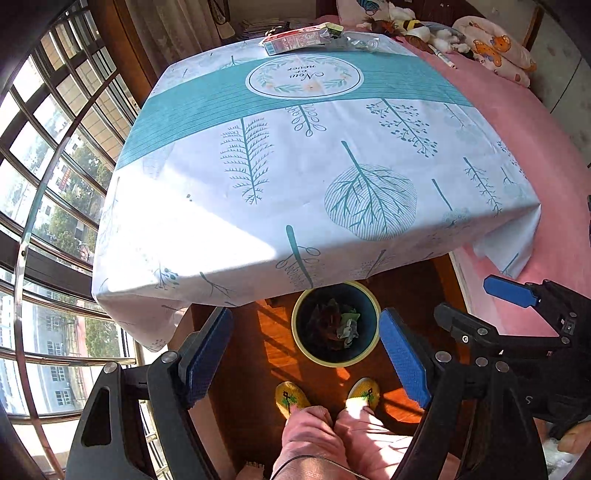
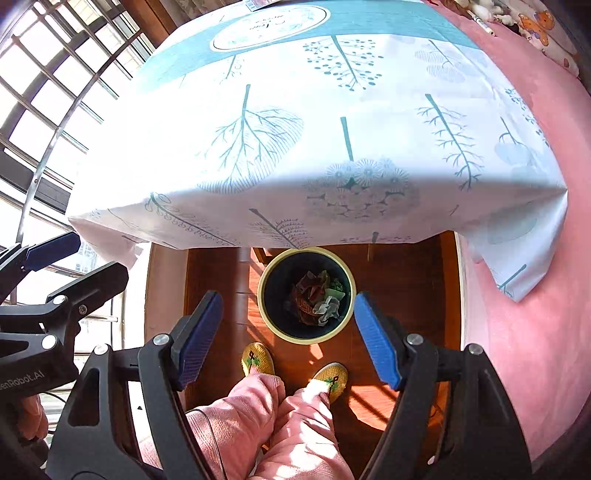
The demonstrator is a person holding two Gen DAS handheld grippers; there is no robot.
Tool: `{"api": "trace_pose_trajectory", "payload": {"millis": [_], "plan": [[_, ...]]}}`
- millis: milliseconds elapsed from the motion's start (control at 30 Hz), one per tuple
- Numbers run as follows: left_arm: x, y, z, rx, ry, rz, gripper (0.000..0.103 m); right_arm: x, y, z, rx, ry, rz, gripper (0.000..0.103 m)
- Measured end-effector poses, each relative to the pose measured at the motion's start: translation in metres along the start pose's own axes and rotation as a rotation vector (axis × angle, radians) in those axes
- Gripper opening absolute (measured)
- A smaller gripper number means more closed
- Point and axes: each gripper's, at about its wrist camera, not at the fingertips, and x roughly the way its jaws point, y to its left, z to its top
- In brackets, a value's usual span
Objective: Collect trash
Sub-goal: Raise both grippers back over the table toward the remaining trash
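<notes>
Curved window bars (image 1: 55, 155) fill the left side, close beside the left edge of a table draped in a white-and-teal leaf-print tablecloth (image 1: 303, 177), whose near-left corner hangs in loose folds over the wooden floor (image 2: 399, 295). The left gripper (image 1: 306, 358) hangs above that floor with its blue pads spread wide and nothing between them. Framed in the gap stands a round bin (image 1: 372, 343) with a pale yellow rim, just in front of the table's near edge and partly tucked beneath the overhang; crumpled wrappers and paper (image 2: 317, 295) already lie inside it. A person's feet in yellow slippers (image 2: 258, 360) stand just short of the bin, pink trouser legs (image 2: 295, 424) rising toward the cameras. The right gripper (image 2: 288, 339) hangs just beside the left one, its fingers likewise wide apart and empty. More trash sits at the table's far edge: a red-and-white carton (image 1: 295, 41), a wrapper and a clear plastic bottle (image 1: 360, 42), well apart from both grippers. The tabletop between near and far edges lies open. On the right a pink bed (image 1: 535, 147) runs along the table's right edge, stuffed toys (image 1: 417, 31) piled at its far end
</notes>
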Motion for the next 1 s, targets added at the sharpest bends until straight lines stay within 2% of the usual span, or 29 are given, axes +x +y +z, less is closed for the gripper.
{"api": "trace_pose_trajectory", "payload": {"millis": [233,400,567,767,867,1000], "plan": [[-0.071,0.0,0.025,0.023,-0.112,0.07,0.083,-0.068,0.011,0.021,-0.059,-0.138,-0.036,0.071],[-0.116,0.002,0.049,0.029,-0.193,0.11,0.083,-0.113,0.005,0.036,-0.06,-0.222,-0.029,0.071],[-0.152,-0.001,0.077,0.059,-0.263,0.125,0.083,-0.14,-0.001,0.054,-0.063,-0.252,-0.027,0.069],[-0.185,0.003,0.13,0.135,-0.306,0.117,0.082,-0.167,-0.006,0.086,-0.045,-0.298,-0.027,0.068],[-0.188,0.01,0.161,0.181,-0.298,0.072,0.079,-0.176,-0.008,0.112,-0.026,-0.325,-0.032,0.068],[-0.184,0.021,0.215,0.278,-0.309,0.055,0.079,-0.181,-0.01,0.151,0.02,-0.347,-0.046,0.068]]}}
